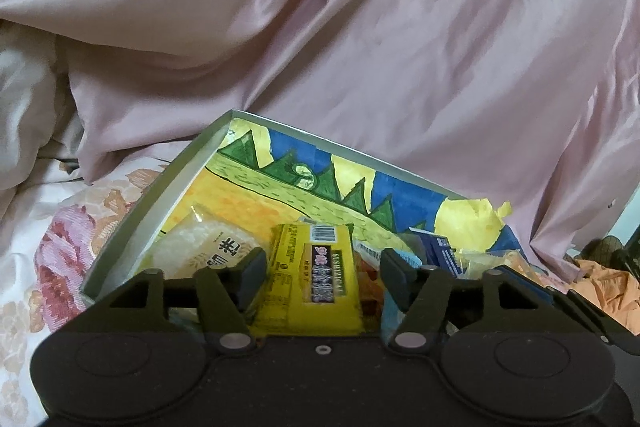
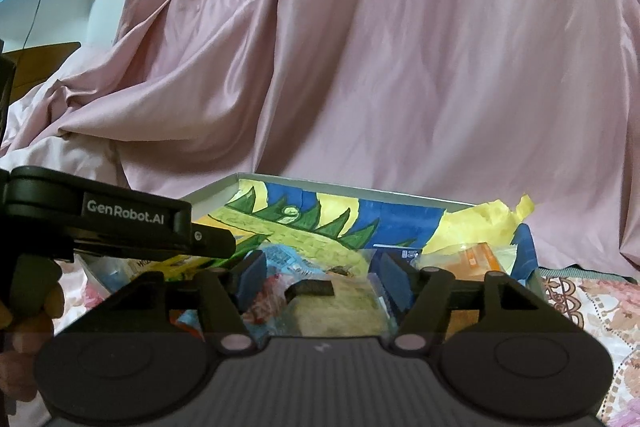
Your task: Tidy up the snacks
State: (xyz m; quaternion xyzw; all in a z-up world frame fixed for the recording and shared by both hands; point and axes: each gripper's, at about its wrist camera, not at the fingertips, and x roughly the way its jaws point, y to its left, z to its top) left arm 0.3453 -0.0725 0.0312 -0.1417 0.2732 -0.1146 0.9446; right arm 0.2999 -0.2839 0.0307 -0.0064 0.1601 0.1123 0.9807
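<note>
My left gripper point(image 1: 323, 277) released, jaws spread either side of yellow snack pack point(image 1: 316, 279), pads not pressing it. Pack lies in painted box point(image 1: 160, 195) on floral bedsheet point(image 1: 48, 227), rice cracker bag point(image 1: 192, 247) at its left. My right gripper point(image 2: 323, 279) also released, hovering over pale snack bag point(image 2: 340, 307) in same box. Pink drape point(image 2: 400, 67) behind, far side.

"GenRobot.AI" on the left tool point(image 2: 120, 223); "SUSHIHANGAI" on the yellow packet point(image 1: 316, 283).
</note>
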